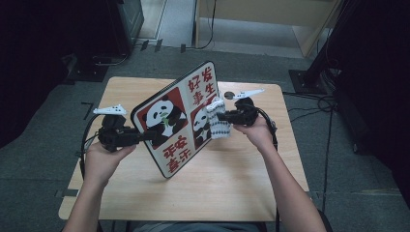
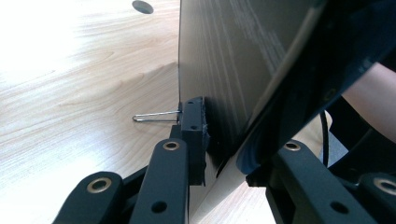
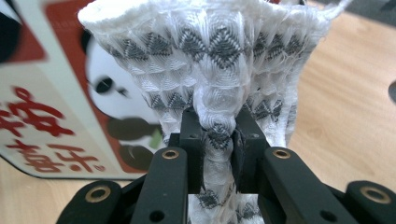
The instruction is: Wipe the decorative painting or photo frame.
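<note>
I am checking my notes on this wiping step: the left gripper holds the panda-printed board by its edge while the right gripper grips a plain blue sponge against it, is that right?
Not quite: the right gripper grips a white cloth with a grey diamond pattern, not a blue sponge, as the right gripper view shows. The left gripper does hold the panda-printed board by its edge.

High cam looks down; gripper cams close-up, prob. sharing panda board (image 1: pixel 176 118)

A light wooden table (image 1: pixel 241 183) stands on grey carpet (image 1: pixel 348 193); beyond it, a pale wooden cabinet (image 1: pixel 270 19), with dark curtains (image 1: pixel 29 58) flanking.
</note>
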Demonstrator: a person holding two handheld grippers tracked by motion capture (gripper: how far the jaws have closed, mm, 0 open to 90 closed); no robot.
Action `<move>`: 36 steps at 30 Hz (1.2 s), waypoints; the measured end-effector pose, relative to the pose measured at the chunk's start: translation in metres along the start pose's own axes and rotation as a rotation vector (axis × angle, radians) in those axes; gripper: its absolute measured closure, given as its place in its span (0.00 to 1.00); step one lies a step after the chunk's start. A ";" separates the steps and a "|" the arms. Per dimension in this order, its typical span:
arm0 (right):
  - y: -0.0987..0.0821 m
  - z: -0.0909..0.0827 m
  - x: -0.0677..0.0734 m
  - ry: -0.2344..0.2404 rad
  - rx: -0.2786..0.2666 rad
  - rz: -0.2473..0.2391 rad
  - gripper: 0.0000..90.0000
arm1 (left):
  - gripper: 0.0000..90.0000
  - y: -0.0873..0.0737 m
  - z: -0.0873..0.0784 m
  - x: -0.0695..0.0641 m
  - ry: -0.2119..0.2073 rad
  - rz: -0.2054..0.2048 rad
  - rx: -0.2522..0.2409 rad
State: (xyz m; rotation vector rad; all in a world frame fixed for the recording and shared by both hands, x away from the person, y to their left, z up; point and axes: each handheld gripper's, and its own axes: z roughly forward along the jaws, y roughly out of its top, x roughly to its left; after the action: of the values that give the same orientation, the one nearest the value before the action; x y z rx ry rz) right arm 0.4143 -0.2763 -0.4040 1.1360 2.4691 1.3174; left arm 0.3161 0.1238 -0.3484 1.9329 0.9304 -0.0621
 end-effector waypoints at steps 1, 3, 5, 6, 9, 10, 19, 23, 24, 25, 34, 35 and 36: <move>0.003 -0.002 0.002 -0.002 -0.005 -0.006 0.87 | 0.84 0.000 0.000 0.000 0.000 0.000 0.000; 0.010 -0.008 0.006 0.000 -0.017 -0.023 0.87 | 0.84 0.000 0.000 0.000 0.000 -0.003 -0.001; 0.016 -0.012 0.009 0.001 -0.032 -0.028 0.87 | 0.84 0.000 0.000 0.000 -0.001 -0.004 -0.002; 0.019 -0.014 0.011 0.005 -0.034 -0.026 0.87 | 0.84 0.000 0.000 0.000 -0.001 -0.004 -0.002; 0.029 -0.020 0.016 0.006 -0.044 -0.042 0.87 | 0.84 0.000 0.000 0.000 -0.005 -0.006 -0.001; 0.033 -0.022 0.017 0.009 -0.052 -0.054 0.87 | 0.84 0.000 0.000 0.001 -0.006 -0.005 0.000; 0.080 -0.037 0.035 0.003 -0.084 -0.137 0.86 | 0.84 -0.001 0.000 0.002 -0.014 -0.012 -0.010; 0.104 -0.042 0.045 0.015 -0.096 -0.177 0.87 | 0.83 -0.001 0.000 0.003 -0.016 -0.014 -0.013; 0.109 -0.042 0.047 0.018 -0.098 -0.180 0.87 | 0.83 -0.001 0.000 0.002 -0.015 -0.012 -0.013; 0.114 -0.042 0.049 0.016 -0.099 -0.186 0.87 | 0.84 -0.001 0.000 0.002 -0.015 -0.012 -0.013; 0.144 -0.038 0.064 -0.004 -0.095 -0.208 0.86 | 0.84 -0.001 0.000 0.004 -0.018 -0.007 -0.009; 0.144 -0.036 0.064 -0.002 -0.093 -0.207 0.86 | 0.84 -0.001 0.000 0.004 -0.018 -0.006 -0.009; 0.144 -0.034 0.063 -0.002 -0.087 -0.206 0.86 | 0.84 -0.001 0.000 0.004 -0.018 -0.006 -0.008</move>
State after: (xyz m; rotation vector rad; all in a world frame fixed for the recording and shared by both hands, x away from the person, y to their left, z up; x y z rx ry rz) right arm 0.4352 -0.2081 -0.2595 0.8376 2.4238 1.3472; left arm 0.3185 0.1265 -0.3504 1.9195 0.9224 -0.0793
